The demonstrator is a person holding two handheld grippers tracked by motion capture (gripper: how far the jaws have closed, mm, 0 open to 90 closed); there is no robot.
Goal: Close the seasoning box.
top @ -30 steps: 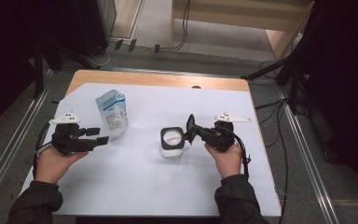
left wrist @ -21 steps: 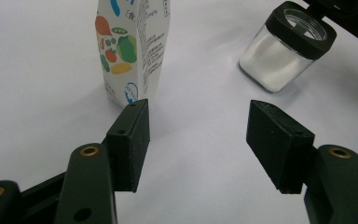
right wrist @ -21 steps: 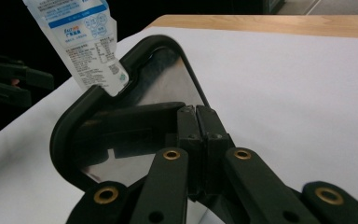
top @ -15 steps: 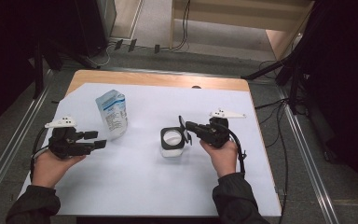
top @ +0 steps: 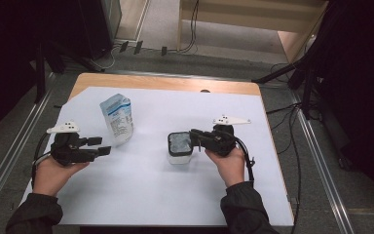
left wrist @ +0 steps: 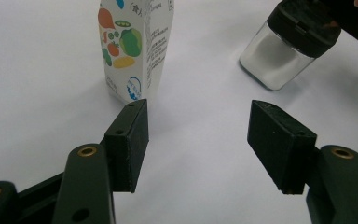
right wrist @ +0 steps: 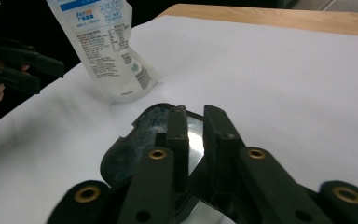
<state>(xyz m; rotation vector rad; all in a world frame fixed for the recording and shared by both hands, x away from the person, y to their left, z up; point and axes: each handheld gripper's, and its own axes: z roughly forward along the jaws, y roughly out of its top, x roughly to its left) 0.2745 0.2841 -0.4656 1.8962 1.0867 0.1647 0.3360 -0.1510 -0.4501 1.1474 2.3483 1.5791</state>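
Note:
A small clear jar (top: 179, 156) of white powder with a black lid (top: 179, 143) stands mid-table. My right gripper (top: 193, 139) reaches it from the right and is shut on the lid (right wrist: 126, 149), whose dusty face shows beside the jaws of the right gripper (right wrist: 195, 126). A white printed pouch (top: 117, 119) stands upright to the jar's left. My left gripper (top: 101, 145) is open just left of the pouch and holds nothing. In the left gripper view that gripper (left wrist: 198, 135) points between the pouch (left wrist: 133, 46) and the jar (left wrist: 279, 56).
A white sheet (top: 151, 195) covers the table, with a bare wooden strip (top: 175, 83) along the far edge. Metal rails (top: 9, 161) run down both sides. Cables (top: 292, 146) lie on the floor to the right.
The black lid, raised on edge a second ago, has swung down to the left over the jar in my right gripper. My left gripper has barely moved.

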